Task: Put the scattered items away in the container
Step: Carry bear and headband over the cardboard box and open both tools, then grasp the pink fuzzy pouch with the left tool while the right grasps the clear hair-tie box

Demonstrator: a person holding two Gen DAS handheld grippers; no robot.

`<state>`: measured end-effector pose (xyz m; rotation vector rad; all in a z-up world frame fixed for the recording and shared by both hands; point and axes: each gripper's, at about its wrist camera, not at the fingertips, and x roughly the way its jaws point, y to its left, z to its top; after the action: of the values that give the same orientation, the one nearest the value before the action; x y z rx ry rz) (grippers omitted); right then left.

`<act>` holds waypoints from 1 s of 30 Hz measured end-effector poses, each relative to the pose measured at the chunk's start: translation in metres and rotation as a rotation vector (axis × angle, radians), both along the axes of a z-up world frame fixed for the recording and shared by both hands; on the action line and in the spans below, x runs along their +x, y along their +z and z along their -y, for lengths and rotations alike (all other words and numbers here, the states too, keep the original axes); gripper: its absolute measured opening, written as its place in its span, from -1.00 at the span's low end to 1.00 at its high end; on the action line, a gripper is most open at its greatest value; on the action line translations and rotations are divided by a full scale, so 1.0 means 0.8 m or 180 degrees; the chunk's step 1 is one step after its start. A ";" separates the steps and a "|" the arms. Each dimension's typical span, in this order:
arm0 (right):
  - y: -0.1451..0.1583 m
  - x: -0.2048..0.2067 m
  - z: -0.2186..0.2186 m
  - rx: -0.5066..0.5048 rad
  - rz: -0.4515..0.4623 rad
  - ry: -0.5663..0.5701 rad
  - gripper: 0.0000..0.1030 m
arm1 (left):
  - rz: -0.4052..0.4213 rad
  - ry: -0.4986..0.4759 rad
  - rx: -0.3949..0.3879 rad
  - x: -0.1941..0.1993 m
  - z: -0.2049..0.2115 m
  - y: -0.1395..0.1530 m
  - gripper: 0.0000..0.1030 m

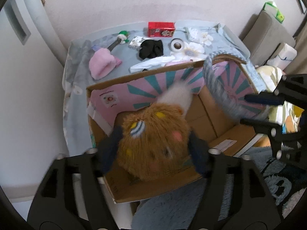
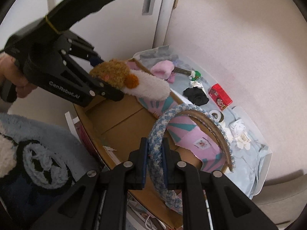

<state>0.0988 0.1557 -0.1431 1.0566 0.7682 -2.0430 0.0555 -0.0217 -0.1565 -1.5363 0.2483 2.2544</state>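
Note:
An open cardboard box point(image 1: 203, 118) with pink and teal flaps sits beside a low table. My left gripper point(image 1: 153, 143) is shut on a brown and white plush toy point(image 1: 153, 138) and holds it over the box; the toy also shows in the right wrist view point(image 2: 122, 76). My right gripper point(image 2: 155, 163) is shut on a blue and white braided headband point(image 2: 159, 149), held over the box's near side. In the left wrist view the headband point(image 1: 216, 88) arcs over the box's right flap, with the right gripper point(image 1: 259, 109) at the right edge.
On the table's light blue cloth point(image 1: 80, 71) lie a pink fluffy item point(image 1: 101, 65), a black cloth point(image 1: 151, 48), a red box point(image 1: 161, 28), a tape roll point(image 1: 177, 45), white flowers point(image 1: 203, 36) and a green-tipped stick point(image 1: 120, 38). A blue rug point(image 2: 34, 153) covers the floor.

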 end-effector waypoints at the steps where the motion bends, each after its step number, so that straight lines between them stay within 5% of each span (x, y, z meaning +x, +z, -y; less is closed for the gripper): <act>1: -0.001 0.001 0.001 0.0025 -0.0016 -0.0006 -0.55 | 0.0021 0.0009 -0.0007 -0.001 0.001 0.000 0.74; 3: 0.002 0.004 -0.001 -0.0014 -0.0062 -0.0002 -0.08 | 0.0000 0.0023 0.0011 -0.001 0.003 0.003 0.78; 5: 0.009 0.005 -0.006 -0.0136 -0.0037 0.0009 0.06 | 0.0022 0.0037 0.0021 -0.004 0.005 0.003 0.78; 18: 0.032 -0.026 -0.048 -0.0585 0.0122 -0.0509 0.11 | -0.0031 0.0225 0.0096 -0.037 0.035 0.019 0.78; 28: 0.053 -0.070 -0.091 -0.0852 0.0077 -0.0997 0.11 | -0.0203 0.0389 0.0099 -0.116 0.056 0.041 0.81; 30: 0.057 -0.080 -0.101 -0.0930 0.0083 -0.1107 0.11 | -0.0144 0.0384 0.0171 -0.141 0.054 0.034 0.94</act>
<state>0.0346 0.2367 -0.0974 1.1005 0.2691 -2.3376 -0.0574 -0.0651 -0.1297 -1.5113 0.1095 2.3703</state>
